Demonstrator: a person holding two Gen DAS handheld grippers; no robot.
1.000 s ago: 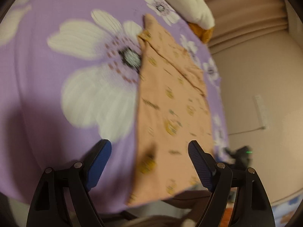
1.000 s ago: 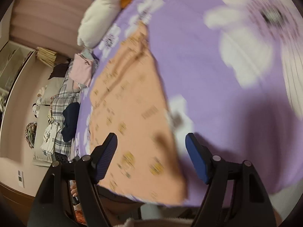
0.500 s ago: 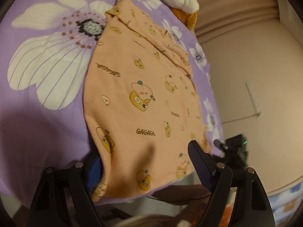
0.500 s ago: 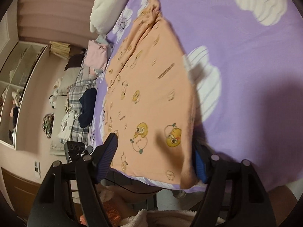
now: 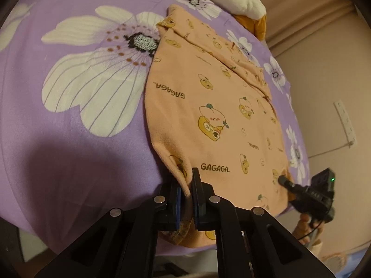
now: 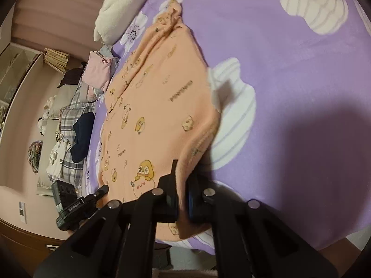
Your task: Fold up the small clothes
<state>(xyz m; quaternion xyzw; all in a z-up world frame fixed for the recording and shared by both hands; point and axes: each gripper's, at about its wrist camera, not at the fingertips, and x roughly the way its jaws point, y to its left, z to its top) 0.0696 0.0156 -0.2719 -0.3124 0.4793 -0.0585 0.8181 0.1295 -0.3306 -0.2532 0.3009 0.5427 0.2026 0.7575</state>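
Step in hand: grasp. Left gripper [image 5: 186, 186] and right gripper [image 6: 182, 186] each pinching a near corner of the orange garment [image 5: 208, 106] (rest spread ahead on purple bedspread [image 5: 69, 139]). Next, likely: lifting both corners together, folding forward.

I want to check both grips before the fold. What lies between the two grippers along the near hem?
Only the orange printed garment: the left gripper pinches one near corner and the right gripper the other, as each wrist view shows.

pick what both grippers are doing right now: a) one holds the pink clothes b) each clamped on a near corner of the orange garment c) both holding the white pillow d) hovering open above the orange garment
b: the left gripper and the right gripper each pinch a near corner of the orange printed garment on the purple floral bedsheet.
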